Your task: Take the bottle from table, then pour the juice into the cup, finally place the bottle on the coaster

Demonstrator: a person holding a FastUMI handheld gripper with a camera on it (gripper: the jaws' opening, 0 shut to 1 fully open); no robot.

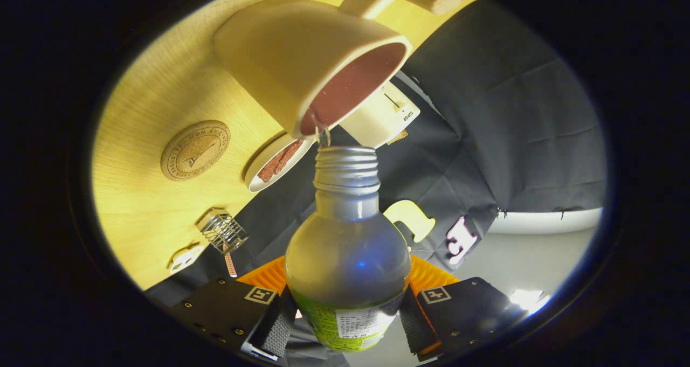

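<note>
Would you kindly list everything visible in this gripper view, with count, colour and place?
bottle: one, clear with green label, between the fingers, open mouth at the cup's rim.
cup: one, cream with reddish inside, just beyond the bottle's mouth.
coaster: one, cork brown, on the table beside the cup.
small dish: one, white, reddish pieces inside, between coaster and cup.
white box: one, behind the cup.
wire holder: one, metal, at the table's edge.
table: one, light wood.
tool: one, both fingers pressed on the bottle.
</note>
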